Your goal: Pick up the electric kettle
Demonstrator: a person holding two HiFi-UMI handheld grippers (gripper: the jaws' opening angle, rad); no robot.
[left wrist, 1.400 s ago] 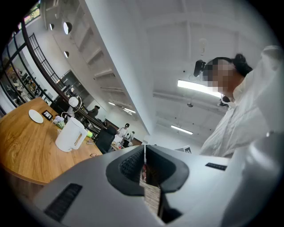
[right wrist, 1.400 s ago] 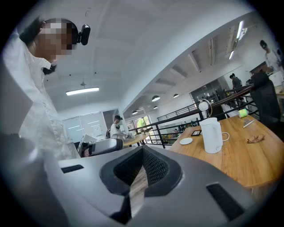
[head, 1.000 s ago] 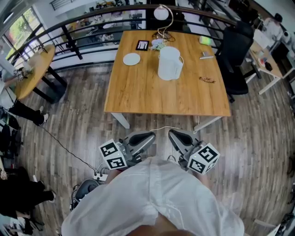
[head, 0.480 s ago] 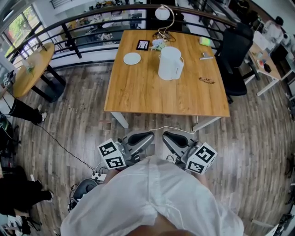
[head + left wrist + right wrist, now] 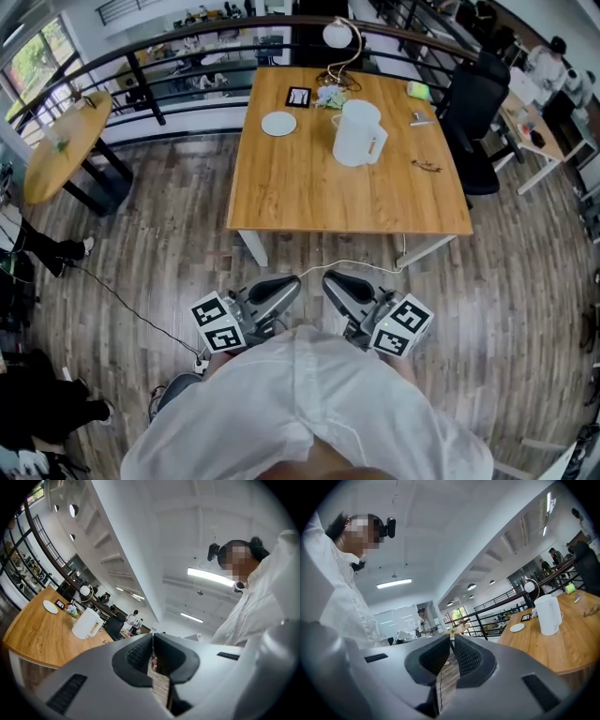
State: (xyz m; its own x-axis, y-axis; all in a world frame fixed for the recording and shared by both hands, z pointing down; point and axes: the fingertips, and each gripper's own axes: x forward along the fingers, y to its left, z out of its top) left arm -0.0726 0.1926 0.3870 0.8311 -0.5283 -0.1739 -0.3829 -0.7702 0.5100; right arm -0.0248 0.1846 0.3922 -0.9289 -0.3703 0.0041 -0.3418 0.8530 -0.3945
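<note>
The electric kettle (image 5: pixel 358 132) stands upright on the far half of the wooden table (image 5: pixel 309 192), well apart from both grippers, with a small white plate (image 5: pixel 279 123) near it on the left and a desk lamp (image 5: pixel 338 34) at the far edge behind it. It looks like a white, hard-shelled jug with a smooth, rounded wall, so jaws closed on the body would probably slip. The better hold is likely the handle (image 5: pixel 381 141), which sticks out on the side that faces right in the head view. The shell should be stiff and not fragile. Its weight depends on how much water is inside (the closed lid hides that), so a firm grip high on the handle seems wise. From this far off I cannot tell whether it sits on a power base.

The left gripper (image 5: pixel 287 284) is held low in front of the person, over the plank floor (image 5: pixel 141 244) short of the table's near edge. In the left gripper view its jaws meet at the tips with nothing between them, only floor showing through the slit lower down. The right gripper (image 5: pixel 331 280) sits just beside it. Its jaws are likewise drawn together and empty, and the kettle shows far off to their right above the table edge
</note>
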